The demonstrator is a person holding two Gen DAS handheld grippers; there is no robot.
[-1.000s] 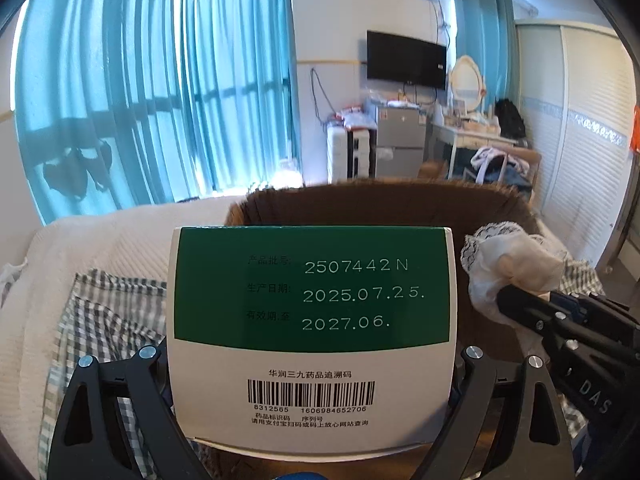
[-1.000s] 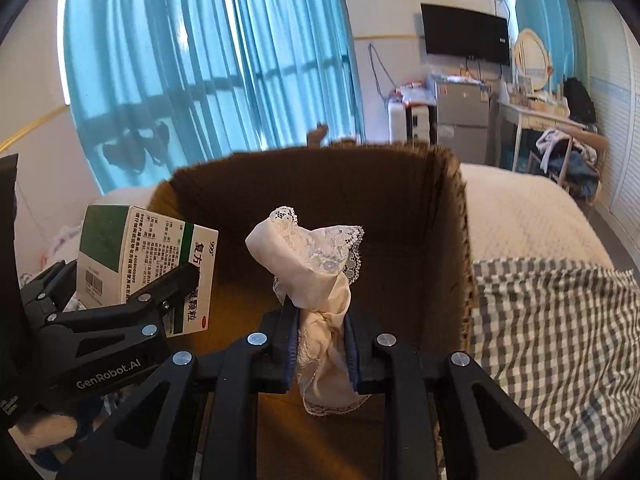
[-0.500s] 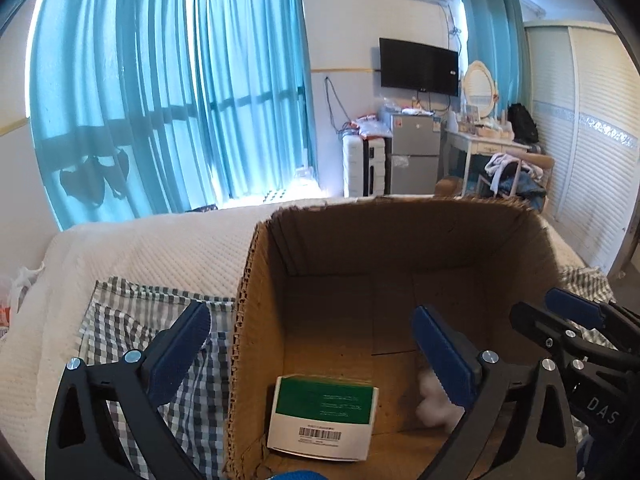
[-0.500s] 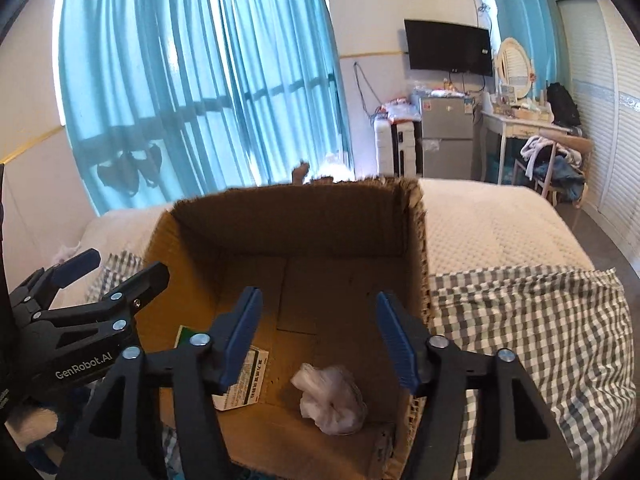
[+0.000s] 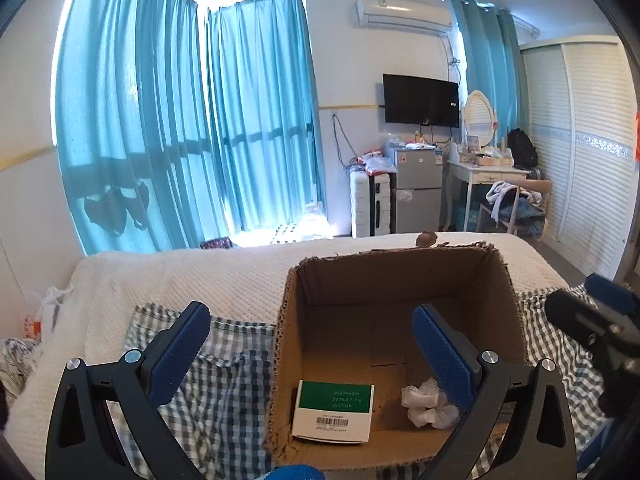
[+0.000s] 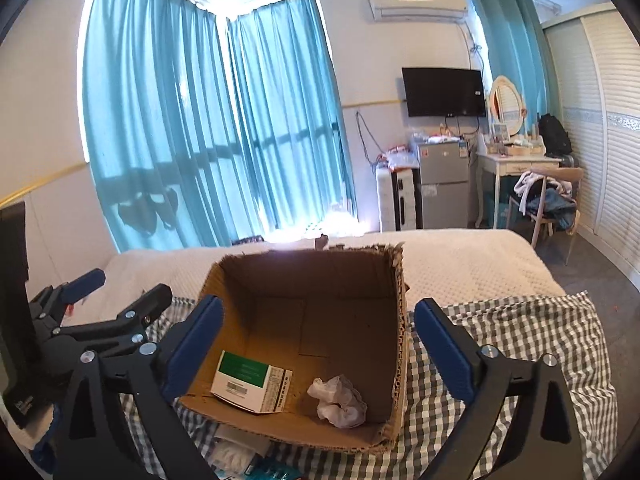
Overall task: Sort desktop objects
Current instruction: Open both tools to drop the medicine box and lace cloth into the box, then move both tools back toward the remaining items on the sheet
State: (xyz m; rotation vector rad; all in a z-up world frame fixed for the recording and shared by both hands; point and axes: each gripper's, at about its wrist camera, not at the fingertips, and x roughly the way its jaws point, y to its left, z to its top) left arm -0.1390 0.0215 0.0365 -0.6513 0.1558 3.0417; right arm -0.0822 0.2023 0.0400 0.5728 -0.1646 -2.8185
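Lying flat in cardboard box (image 6: 394, 320): medicine box (image 6: 250, 380), barcode end nearest | left gripper (image 5: 316, 344) wide, empty | right gripper (image 6: 318, 344) opening, empty

The box (image 6: 304, 280) sits before me on the cloth (image 6: 520, 344) spread over the bed (image 6: 460, 256). In it, the packet (image 6: 250, 380) lies left of the rag (image 6: 340, 402), apart.

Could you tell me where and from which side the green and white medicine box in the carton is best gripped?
Grip the medicine box across its two long side edges, coming straight down from above. It lies flat on the floor of the cardboard carton, whose walls block any sideways approach.
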